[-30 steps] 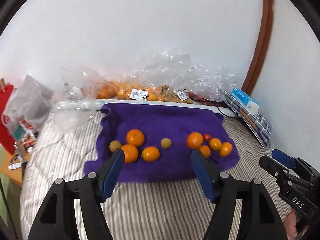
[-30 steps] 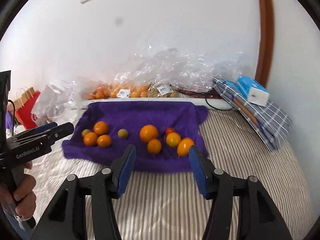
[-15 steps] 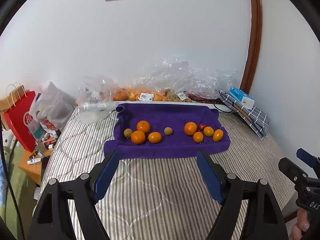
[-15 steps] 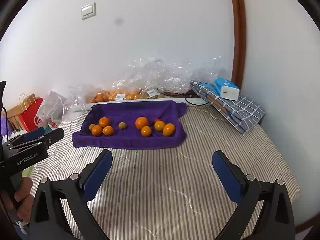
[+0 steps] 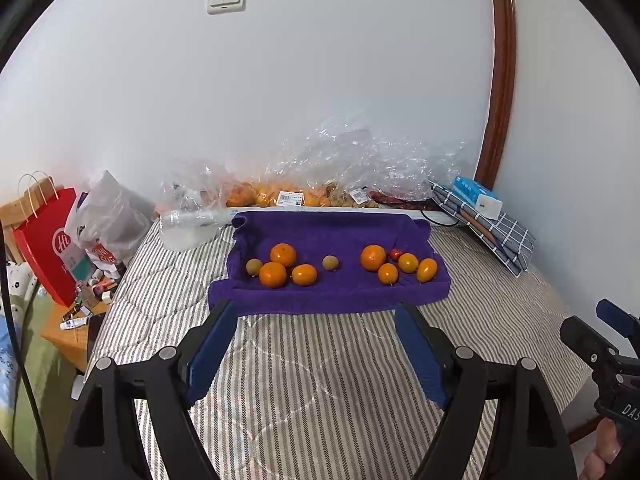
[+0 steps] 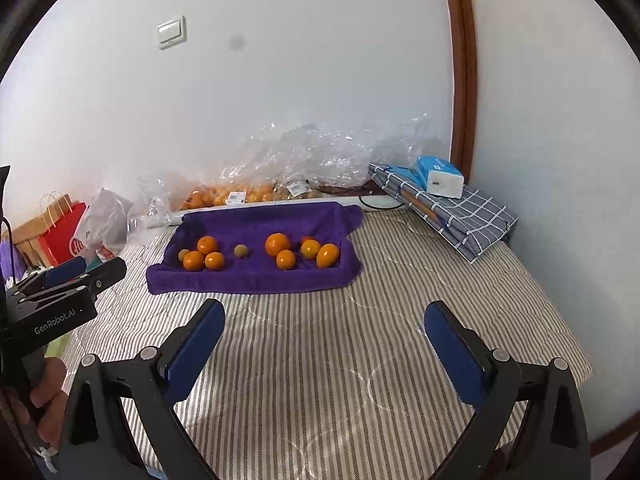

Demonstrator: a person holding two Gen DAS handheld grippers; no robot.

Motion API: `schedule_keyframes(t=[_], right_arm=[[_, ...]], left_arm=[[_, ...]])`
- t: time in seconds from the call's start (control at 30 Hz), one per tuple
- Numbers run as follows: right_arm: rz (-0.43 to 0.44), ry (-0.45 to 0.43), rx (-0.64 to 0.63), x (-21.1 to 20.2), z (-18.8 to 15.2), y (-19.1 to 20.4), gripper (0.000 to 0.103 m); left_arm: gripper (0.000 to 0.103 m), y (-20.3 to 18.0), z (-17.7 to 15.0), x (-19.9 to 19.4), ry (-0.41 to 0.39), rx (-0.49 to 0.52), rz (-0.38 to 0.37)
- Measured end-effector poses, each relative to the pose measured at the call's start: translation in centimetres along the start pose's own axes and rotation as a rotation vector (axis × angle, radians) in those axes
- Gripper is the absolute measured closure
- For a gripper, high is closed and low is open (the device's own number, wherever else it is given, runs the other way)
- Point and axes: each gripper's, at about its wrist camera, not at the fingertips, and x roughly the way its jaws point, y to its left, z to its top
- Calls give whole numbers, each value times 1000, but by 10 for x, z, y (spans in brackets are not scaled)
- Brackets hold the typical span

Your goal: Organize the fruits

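Left wrist view: left gripper [image 5: 316,328] has just been opening, fingers apart, nothing between them. Fruits [image 5: 340,266] sit on the purple towel [image 5: 328,296] (two clusters) on the striped bed [image 5: 320,380].

Right wrist view: right gripper [image 6: 324,328] spread wide over the bed, empty, well short of the towel.
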Motion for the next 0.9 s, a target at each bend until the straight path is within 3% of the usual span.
schedule_keyframes(t=[0.9], right_arm=[[-9, 1, 10, 0, -1, -2, 4]], left_arm=[[22, 3, 2, -7, -7, -10, 3]])
